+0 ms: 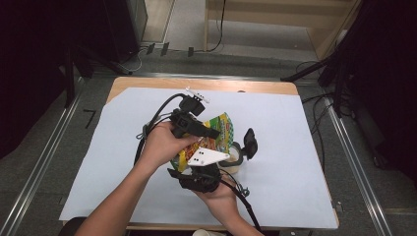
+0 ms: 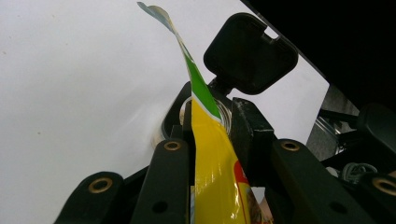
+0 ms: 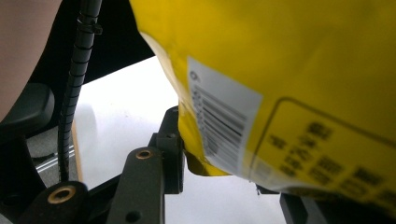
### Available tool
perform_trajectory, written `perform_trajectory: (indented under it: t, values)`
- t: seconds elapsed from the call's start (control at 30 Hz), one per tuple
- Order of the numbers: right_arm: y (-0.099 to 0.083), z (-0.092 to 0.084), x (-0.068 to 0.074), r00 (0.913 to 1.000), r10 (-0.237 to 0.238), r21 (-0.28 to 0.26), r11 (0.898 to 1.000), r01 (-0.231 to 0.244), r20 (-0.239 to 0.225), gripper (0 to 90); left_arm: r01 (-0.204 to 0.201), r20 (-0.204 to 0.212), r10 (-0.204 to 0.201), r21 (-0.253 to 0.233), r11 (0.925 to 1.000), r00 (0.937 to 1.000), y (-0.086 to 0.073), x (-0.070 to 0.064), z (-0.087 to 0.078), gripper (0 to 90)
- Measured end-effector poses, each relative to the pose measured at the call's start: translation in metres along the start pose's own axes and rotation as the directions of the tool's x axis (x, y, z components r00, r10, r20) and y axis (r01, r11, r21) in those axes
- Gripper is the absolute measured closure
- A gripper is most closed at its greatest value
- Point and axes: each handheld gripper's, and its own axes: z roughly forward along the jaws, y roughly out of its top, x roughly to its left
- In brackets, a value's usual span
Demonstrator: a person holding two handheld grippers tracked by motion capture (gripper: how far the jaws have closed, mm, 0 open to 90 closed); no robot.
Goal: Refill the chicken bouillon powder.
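White paper covers the table (image 1: 295, 196), and at its middle the yellow snack bag (image 1: 222, 129) is pinched by both the left gripper (image 1: 216, 133) and the right gripper (image 1: 194, 162), its mouth tilting right toward the small jar (image 1: 234, 158) just beside.

A: What do the two tools look like from above?

B: Both are black. The left gripper (image 1: 209, 132) has a small white bar with dark dots at its far end and a black cable looping off its side. The right gripper (image 1: 223, 162) carries a white three-cornered plate with black dots on top, and a black cable trails from its rear.

A: And close up?

B: Matte black jaw links with brass-coloured rivets at the pivots. Beside the right gripper's jaws runs a ribbed black cable sheath. Both forearms are bare, no sleeves.
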Motion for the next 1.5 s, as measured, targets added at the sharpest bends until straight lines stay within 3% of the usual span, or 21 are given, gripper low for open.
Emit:
perform_trajectory:
  t: [0.63,1.5]
  values:
    - [-0.0006,0.0029,0.0022,0.9991,-0.042,0.013,0.999,0.042,0.008,63.0,0.013,-0.006,-0.013,0.006,0.9999,0.9999,-0.0033,0.0012,-0.0043,77.9]
    - [0.0009,0.0021,0.003,0.9993,-0.038,0.016,0.999,0.038,-0.002,62.7,0.017,-0.006,-0.017,0.004,0.9999,0.9998,-0.0027,0.0027,-0.0049,79.9]
